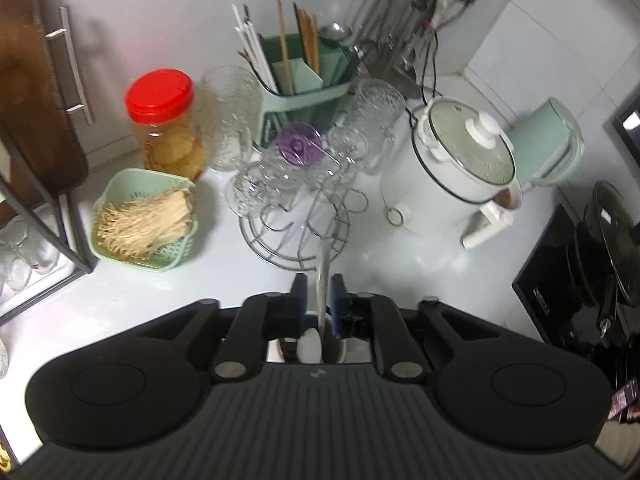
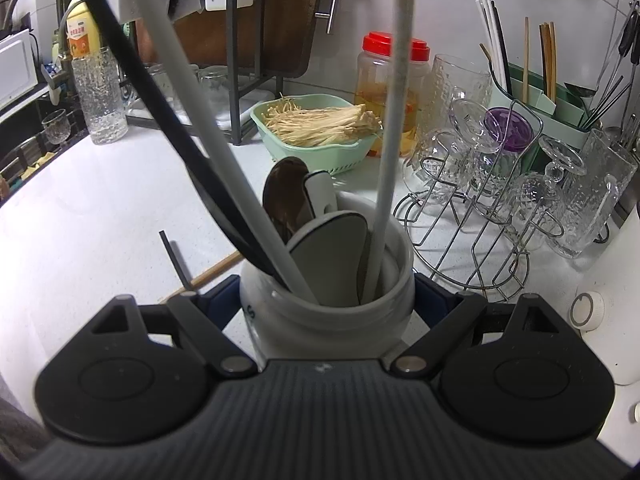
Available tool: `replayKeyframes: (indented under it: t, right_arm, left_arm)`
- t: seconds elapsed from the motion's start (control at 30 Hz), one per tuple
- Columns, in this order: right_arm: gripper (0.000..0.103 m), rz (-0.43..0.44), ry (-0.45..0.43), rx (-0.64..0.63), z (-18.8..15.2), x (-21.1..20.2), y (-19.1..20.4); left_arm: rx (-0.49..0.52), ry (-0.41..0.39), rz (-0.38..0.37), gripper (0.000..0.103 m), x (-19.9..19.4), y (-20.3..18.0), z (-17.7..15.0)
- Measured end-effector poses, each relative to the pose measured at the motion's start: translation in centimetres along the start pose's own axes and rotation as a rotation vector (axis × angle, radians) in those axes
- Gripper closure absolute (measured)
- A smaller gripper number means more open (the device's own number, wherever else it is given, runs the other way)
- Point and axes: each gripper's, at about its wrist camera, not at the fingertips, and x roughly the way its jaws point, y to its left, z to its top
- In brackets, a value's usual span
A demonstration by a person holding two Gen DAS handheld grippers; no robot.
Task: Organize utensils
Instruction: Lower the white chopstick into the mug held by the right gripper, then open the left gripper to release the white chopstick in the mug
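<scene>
The white ceramic jar (image 2: 326, 296) stands on the white desk (image 2: 100, 208), and the right gripper (image 2: 326, 292) clamps it from both sides, its blue fingers (image 2: 218, 300) pressed against the jar's wall to keep it steady. Inside already lean several utensils: a black-handled one (image 2: 160, 128), a grey-handled one (image 2: 224, 184), a brown spoon (image 2: 282, 196) and two white-and-grey spatula heads (image 2: 332, 240).

The left gripper (image 1: 320, 300) hangs right above the jar with a pale grey handle (image 1: 323, 280) running upright between its fingers (image 1: 299, 300). The fingers stand slightly spread, with a sliver of gap on either side of the handle, so they look to have let go rather than to be pinching it. In the right wrist view that handle (image 2: 394, 128) reaches down into the jar.

So most of the sorting seems done and this utensil looks delivered. What is left, as far as I can tell: a wooden stick, probably a chopstick (image 2: 216, 270), and a dark flat strip (image 2: 176, 258) lie loose on the desk just beside the jar. The green chopstick holder (image 1: 308, 76) at the back is already stocked.
</scene>
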Motion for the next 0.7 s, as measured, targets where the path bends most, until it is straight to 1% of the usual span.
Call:
replayKeyframes:
  t: [0.03,0.07,0.2,0.3,0.47,0.6,0.7]
  right_arm:
    - [0.011,0.000,-0.004,0.001,0.0,0.0,0.0]
    - [0.012,0.002,-0.011,0.003,-0.1,0.0,-0.1]
    - [0.012,0.002,-0.018,0.001,-0.1,0.0,0.0]
    - [0.012,0.003,-0.022,0.003,-0.2,-0.1,-0.1]
    - [0.012,0.001,-0.024,0.009,-0.2,-0.1,0.0]
    - [0.012,-0.004,-0.027,0.017,-0.2,-0.1,0.0]
    - [0.012,-0.016,-0.030,0.028,-0.2,-0.1,0.1]
  left_arm:
    - [-0.017,-0.018,-0.003,0.070,-0.5,0.3,-0.2]
    - [-0.035,-0.035,-0.008,0.066,-0.9,0.7,-0.4]
    - [-0.116,-0.119,-0.026,0.065,-3.2,2.1,-1.9]
    - [-0.160,-0.189,0.002,0.065,-5.1,3.1,-3.6]
    - [-0.264,-0.289,0.037,0.065,-7.5,5.3,-6.8]
    - [-0.375,-0.336,0.056,0.065,-8.2,7.4,-9.7]
    - [-0.451,-0.352,0.069,0.065,-8.4,9.0,-12.2]
